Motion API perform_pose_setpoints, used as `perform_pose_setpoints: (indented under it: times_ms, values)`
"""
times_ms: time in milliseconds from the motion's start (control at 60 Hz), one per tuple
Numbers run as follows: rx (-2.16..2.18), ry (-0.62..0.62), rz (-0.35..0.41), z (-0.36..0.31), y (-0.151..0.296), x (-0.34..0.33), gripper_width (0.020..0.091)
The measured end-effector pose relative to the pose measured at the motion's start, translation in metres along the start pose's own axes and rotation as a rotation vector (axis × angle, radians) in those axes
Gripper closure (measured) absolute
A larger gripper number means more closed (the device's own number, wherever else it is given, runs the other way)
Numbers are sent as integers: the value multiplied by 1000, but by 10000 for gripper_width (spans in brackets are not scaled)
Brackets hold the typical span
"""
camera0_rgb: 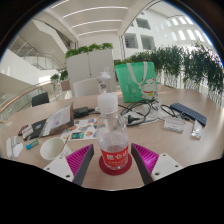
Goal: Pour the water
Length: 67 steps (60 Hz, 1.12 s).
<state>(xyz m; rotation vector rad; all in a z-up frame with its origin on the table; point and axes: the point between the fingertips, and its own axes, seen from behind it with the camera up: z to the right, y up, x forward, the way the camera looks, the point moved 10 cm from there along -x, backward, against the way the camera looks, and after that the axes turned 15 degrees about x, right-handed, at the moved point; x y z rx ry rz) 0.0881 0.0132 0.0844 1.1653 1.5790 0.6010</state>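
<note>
The jaws (113, 160) are clamped on a bottle (113, 135): both pink pads (82, 157) press its lower body from either side, across a red label. The bottle stands upright between them, clear plastic, its white cap at 12 o'clock from the grip. Whether its base sits on the surface (170, 140) or hangs just above it is hidden by the fingers.

At about 9 o'clock from the bottle, near the left finger, lies a white cup (53, 150), mouth open and seemingly upright. It looks like the likeliest vessel for the water, though that is a judgement. Beyond the cup, at 10 o'clock, a laptop (52, 121) lies among papers. At 1 o'clock, well back, stands a green bag (136, 78); at 3 o'clock a dark flat case (187, 113) lies on the surface with cables near it.

The step in hand appears to be the grasp, with the pour not yet begun: the bottle is vertical and the cap seems to be on. If the cap is indeed shut, it has to come off before any water runs. The next move calls for carrying the bottle toward 9 o'clock, over the cup, and tilting slowly so the neck aims inside the rim. The laptop nearby makes a spill costly.
</note>
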Motion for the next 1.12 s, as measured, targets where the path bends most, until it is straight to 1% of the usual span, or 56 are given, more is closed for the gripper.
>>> perform_pose_setpoints:
  times_ms: [100,233,417,517,683,817,917,983,1050,1117]
  values:
    - [11,-22,8,-6,0,-35,264]
    - [8,-44,31,-27,3,-102,267]
    - [-32,-21,57,-100,2,-222,265]
    - [-80,-15,86,-145,-1,-285,265]
    - [-63,33,104,-204,-12,-367,262]
    - [-72,40,119,-226,-16,-412,263]
    - [-87,49,124,-231,-19,-431,266]
    - [-72,56,122,-226,-19,-439,266]
    - [-67,56,136,-220,-16,-445,266]
    - [-44,60,120,-209,-14,-447,266]
